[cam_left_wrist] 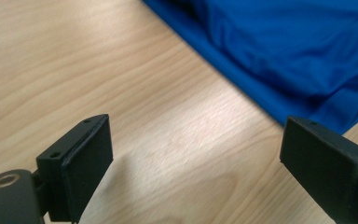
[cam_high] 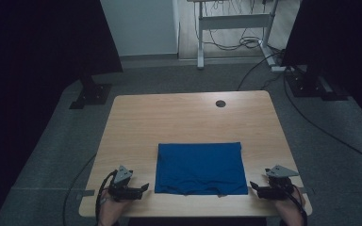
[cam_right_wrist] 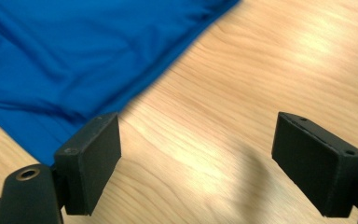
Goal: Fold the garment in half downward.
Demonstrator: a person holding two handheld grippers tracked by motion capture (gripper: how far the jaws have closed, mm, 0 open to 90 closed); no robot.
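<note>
A folded blue cloth [cam_high: 200, 168] lies flat at the desk's [cam_high: 136, 122] near edge, squarely between the left gripper [cam_high: 143, 187] and right gripper [cam_high: 253, 186], both empty with jaws spread wide, each just beside a bottom corner

smooth blue cloth [cam_high: 200, 168] (softly creased) on a matt wood-grain table [cam_high: 188, 117].

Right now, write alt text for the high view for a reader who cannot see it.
A folded blue cloth lies flat near the front edge of a light wooden table. The left gripper and right gripper, each hand-held with jaws open, flank its front corners without touching it. Dark floor, cables and desk legs lie beyond.
</note>
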